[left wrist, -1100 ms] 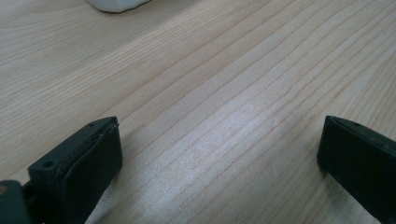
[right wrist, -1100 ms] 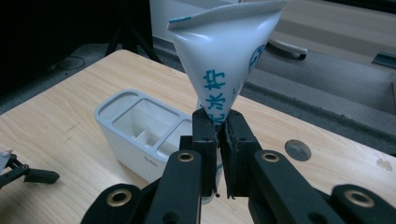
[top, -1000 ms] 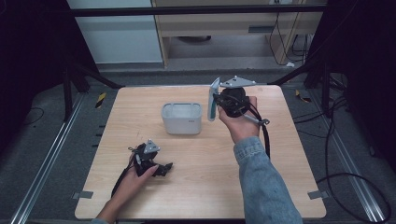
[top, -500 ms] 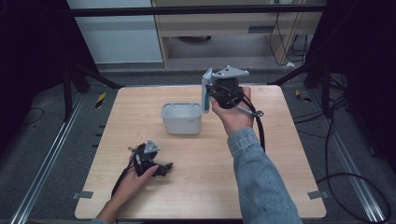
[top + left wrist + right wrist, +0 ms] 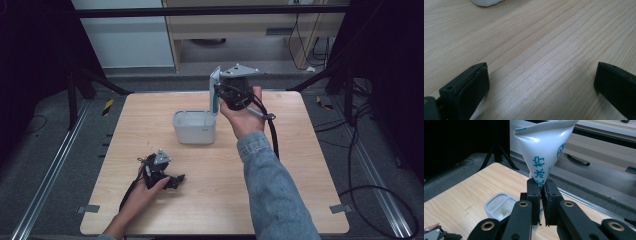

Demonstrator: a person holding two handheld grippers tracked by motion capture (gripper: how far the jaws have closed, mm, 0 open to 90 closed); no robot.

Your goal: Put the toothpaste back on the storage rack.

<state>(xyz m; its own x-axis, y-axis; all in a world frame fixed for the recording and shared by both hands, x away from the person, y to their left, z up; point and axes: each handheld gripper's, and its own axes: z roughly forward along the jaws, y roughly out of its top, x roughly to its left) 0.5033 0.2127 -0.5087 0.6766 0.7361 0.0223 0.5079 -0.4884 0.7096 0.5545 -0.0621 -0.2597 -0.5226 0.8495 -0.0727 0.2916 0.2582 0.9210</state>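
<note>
1. Nearest the person, the left hand (image 5: 142,187) rests on the front-left part of the pale wooden worktop (image 5: 300,150) and holds the left tool (image 5: 167,180) low against the wood, well apart from everything else.
2. In the left gripper view the left tool (image 5: 541,82) has its two black jaws spread wide, with bare wood grain between them and nothing in its hold.
3. At the top edge of that view, a white rounded corner (image 5: 486,2) of something sits on the wood, too cropped to tell what it is.
4. Farther in, near the worktop's middle, stands a white container (image 5: 195,126); in the right gripper view the container (image 5: 499,207) shows two compartments, side by side.
5. Just right of it and above, the right hand (image 5: 242,112), in a denim sleeve (image 5: 270,185), lifts the right tool (image 5: 216,95) clear of the worktop.
6. The right tool (image 5: 542,195) has its jaws pressed close on the narrow lower end of a white tube (image 5: 544,147) printed with blue characters.
7. The tube (image 5: 215,92) stands upright, its wide crimped end uppermost, raised beside the container's right rear corner and not touching it.
8. A black cable (image 5: 272,135) trails from the right tool down along the forearm.
9. Beyond the worktop lie grey floor (image 5: 50,130) and loose cables (image 5: 370,150).
</note>
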